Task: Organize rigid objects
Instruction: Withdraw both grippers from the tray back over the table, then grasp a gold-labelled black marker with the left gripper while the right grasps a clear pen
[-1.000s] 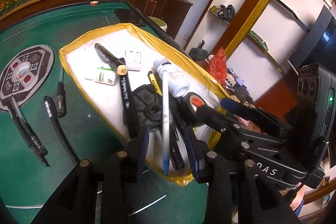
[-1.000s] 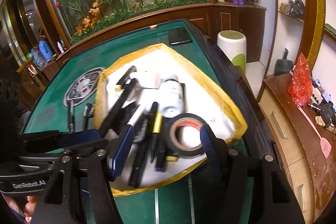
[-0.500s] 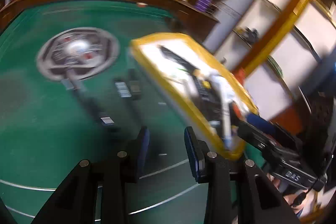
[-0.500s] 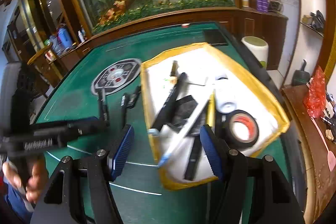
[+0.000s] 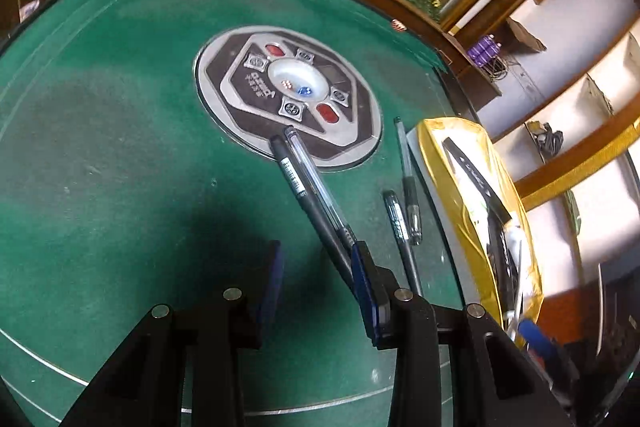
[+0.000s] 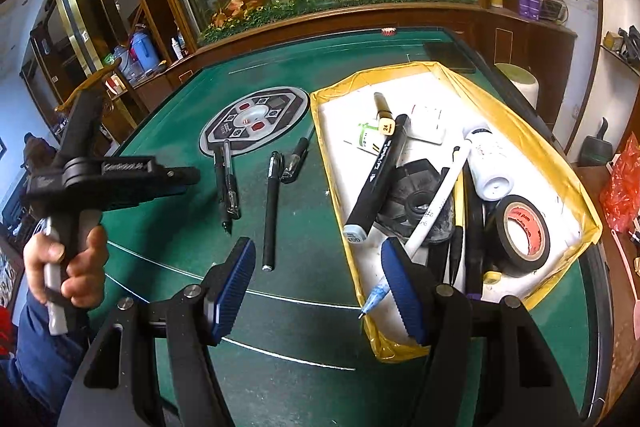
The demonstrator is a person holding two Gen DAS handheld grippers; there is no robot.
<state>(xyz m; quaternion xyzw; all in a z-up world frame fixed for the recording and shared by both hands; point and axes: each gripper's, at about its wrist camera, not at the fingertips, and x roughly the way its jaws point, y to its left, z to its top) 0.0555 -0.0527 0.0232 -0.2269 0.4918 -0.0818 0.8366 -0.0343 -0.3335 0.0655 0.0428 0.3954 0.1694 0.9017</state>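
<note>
Several pens lie on the green felt left of a yellow-rimmed white tray [image 6: 332,163]. A black and a clear pen [image 5: 304,183] lie side by side, and my left gripper [image 5: 318,255] hovers open at their near ends with only felt between its pads. A hand holds that left gripper [image 6: 188,177] at the left of the right wrist view. My right gripper [image 6: 318,247] stands open and empty over the felt at the tray's near left corner. The tray holds a black marker [image 6: 380,179], a white pen [image 6: 432,211], a white bottle [image 6: 486,163] and a black tape roll [image 6: 524,231].
A round grey console [image 6: 256,121] is set in the middle of the table. A long black pen [image 6: 272,211] and a shorter one [image 6: 294,161] lie between the pen pair and the tray. Wooden edging borders the table, with shelves to the right.
My left gripper has swung left off the tray and rolled, and now hangs over the pens on the felt. My right gripper has shifted left, so the tray sits further right in its view.
</note>
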